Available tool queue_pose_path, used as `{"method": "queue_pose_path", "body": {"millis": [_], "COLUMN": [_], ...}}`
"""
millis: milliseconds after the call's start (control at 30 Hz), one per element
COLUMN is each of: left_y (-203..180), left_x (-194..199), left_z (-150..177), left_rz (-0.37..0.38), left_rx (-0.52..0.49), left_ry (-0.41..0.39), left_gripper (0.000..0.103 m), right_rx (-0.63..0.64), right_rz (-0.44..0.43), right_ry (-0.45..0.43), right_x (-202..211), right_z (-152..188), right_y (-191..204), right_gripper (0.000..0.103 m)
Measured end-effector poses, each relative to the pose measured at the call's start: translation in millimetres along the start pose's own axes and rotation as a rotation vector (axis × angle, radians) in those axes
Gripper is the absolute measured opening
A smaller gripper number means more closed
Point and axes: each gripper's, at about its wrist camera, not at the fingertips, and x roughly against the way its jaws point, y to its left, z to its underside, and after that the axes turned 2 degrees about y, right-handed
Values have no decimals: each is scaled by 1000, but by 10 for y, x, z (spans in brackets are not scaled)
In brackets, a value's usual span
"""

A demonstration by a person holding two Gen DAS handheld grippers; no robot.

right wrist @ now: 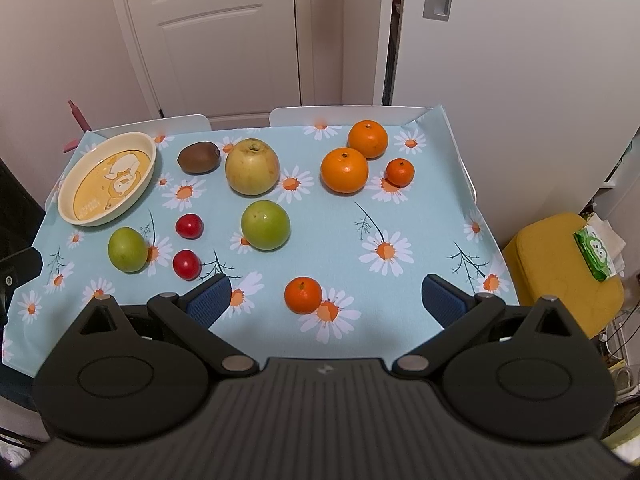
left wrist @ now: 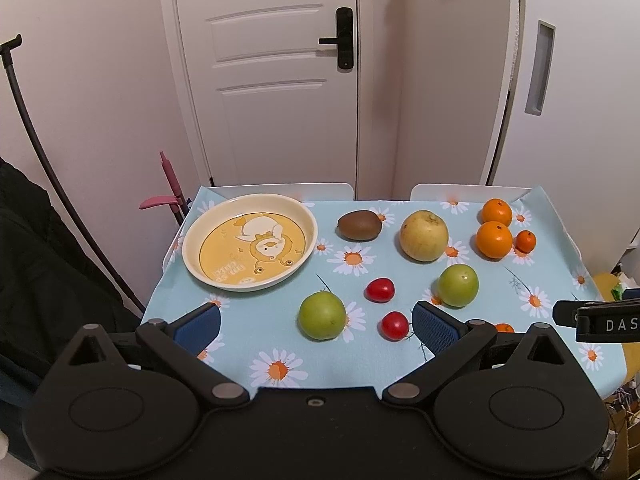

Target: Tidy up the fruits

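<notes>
Both tongs, left tongs (left wrist: 316,326) and right tongs (right wrist: 326,300), are spread wide, holding nothing. Round fruits like the small orange (right wrist: 303,295) could roll off the counter (right wrist: 420,216) if bumped. The plate (left wrist: 188,254) sits far left, empty.

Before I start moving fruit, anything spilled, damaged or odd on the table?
Nothing spilled or damaged. The plate is empty and upright. One small mandarin sits alone near the front edge, apart from the other three oranges at the back right. Both grippers, left and right, are open and hold nothing.
</notes>
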Motion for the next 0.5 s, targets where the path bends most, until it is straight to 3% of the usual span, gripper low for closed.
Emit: {"method": "queue_pose_path", "body": {"millis": [500], "left_y": [21], "left_x": [5], "left_z": [7], "left_rz": [1], "left_rx": [-2], "left_ry": [-1], "left_gripper": [103], "right_rx": [-2], "right_rz": [-1], "right_ry": [0], "right_x": [-12], "right_z": [7], "right_y": [23], "right_gripper": [103]}}
